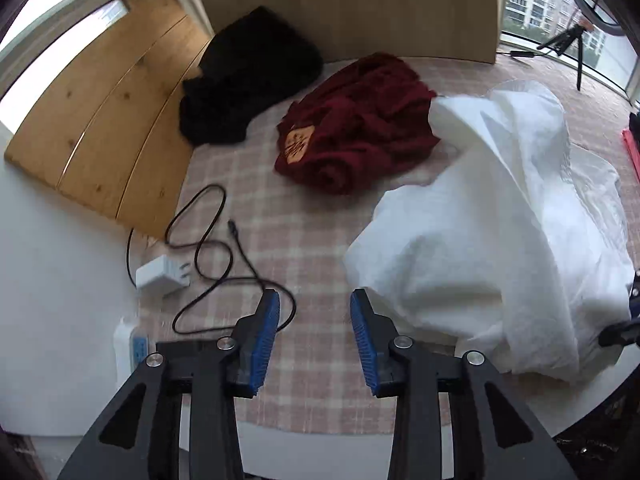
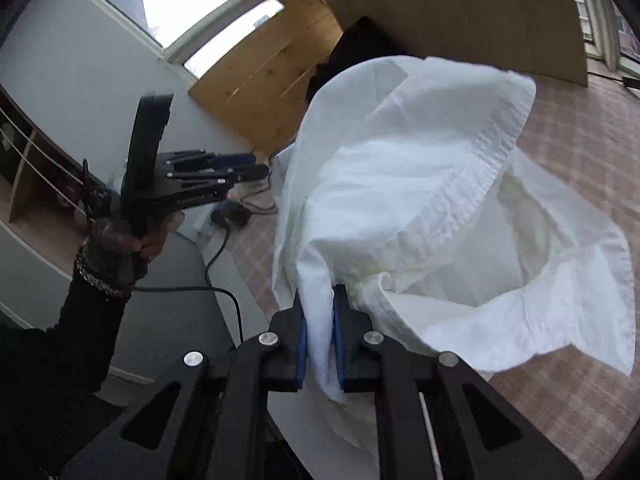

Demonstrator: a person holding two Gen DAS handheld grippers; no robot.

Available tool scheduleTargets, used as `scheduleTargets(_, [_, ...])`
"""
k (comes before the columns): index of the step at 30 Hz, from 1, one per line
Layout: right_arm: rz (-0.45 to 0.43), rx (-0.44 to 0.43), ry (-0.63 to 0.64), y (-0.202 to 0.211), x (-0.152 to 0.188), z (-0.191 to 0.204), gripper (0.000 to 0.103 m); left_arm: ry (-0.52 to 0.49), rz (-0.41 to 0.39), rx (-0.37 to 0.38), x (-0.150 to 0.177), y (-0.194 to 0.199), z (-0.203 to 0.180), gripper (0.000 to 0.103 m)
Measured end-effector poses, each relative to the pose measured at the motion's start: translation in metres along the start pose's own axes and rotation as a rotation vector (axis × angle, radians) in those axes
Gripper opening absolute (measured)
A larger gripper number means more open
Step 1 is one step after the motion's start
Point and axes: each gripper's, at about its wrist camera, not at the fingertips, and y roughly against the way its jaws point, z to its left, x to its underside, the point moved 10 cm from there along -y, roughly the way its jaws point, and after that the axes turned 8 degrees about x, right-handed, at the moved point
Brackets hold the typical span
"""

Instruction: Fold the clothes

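A white garment (image 1: 500,240) is lifted in a crumpled heap at the right of the pink checked cloth (image 1: 304,248). My right gripper (image 2: 320,320) is shut on a bunched fold of the white garment (image 2: 420,208), which hangs up in front of its camera. My left gripper (image 1: 314,320) is open and empty, low over the checked cloth just left of the white garment; it also shows in the right wrist view (image 2: 248,166). A dark red garment (image 1: 356,124) and a black garment (image 1: 248,76) lie crumpled farther back.
A white charger (image 1: 162,274) with a looping black cable (image 1: 216,248) lies left of my left gripper. A white power strip (image 1: 130,352) sits at the lower left. Wooden boards (image 1: 104,120) stand at the back left and back. A tripod (image 1: 568,40) stands far right.
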Motion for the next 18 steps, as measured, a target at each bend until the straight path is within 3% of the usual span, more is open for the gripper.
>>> scheduleTargets(2, [0.086, 0.008, 0.062, -0.014, 0.016, 0.016, 0.015, 0.071, 0.017, 0.024, 0.014, 0.004, 0.015, 0.034])
scheduleTargets(5, [0.009, 0.048, 0.103, 0.019, 0.022, 0.01, 0.035, 0.065, -0.039, 0.148, -0.001, 0.013, -0.024, 0.046])
scheduleTargets(6, [-0.026, 0.057, 0.064, 0.034, 0.022, -0.002, 0.046, 0.039, -0.047, 0.205, -0.009, 0.013, -0.046, 0.056])
scheduleTargets(7, [-0.065, 0.064, 0.013, 0.05, 0.021, -0.017, 0.051, 0.014, -0.054, 0.261, -0.018, 0.013, -0.067, 0.061])
scheduleTargets(9, [-0.095, 0.129, -0.063, 0.06, 0.017, -0.054, 0.054, -0.057, -0.062, 0.303, -0.029, 0.011, -0.103, 0.072])
scheduleTargets(13, [-0.123, 0.293, -0.197, 0.069, 0.007, -0.134, 0.059, -0.141, -0.037, 0.327, -0.043, -0.009, -0.149, 0.072])
scheduleTargets(14, [-0.13, 0.333, -0.231, 0.071, 0.005, -0.153, 0.059, -0.151, -0.025, 0.334, -0.045, -0.016, -0.156, 0.064])
scheduleTargets(15, [-0.137, 0.374, -0.265, 0.074, 0.003, -0.173, 0.059, -0.163, -0.007, 0.34, -0.043, -0.023, -0.161, 0.043])
scheduleTargets(16, [-0.136, 0.383, -0.285, 0.071, -0.001, -0.186, 0.059, -0.163, 0.005, 0.351, -0.041, -0.027, -0.162, 0.03])
scheduleTargets(17, [-0.129, 0.361, -0.292, 0.062, -0.007, -0.192, 0.059, -0.163, 0.017, 0.362, -0.038, -0.032, -0.164, 0.01])
scheduleTargets(18, [-0.118, 0.341, -0.295, 0.051, -0.014, -0.196, 0.059, -0.163, 0.03, 0.373, -0.035, -0.036, -0.165, 0.005])
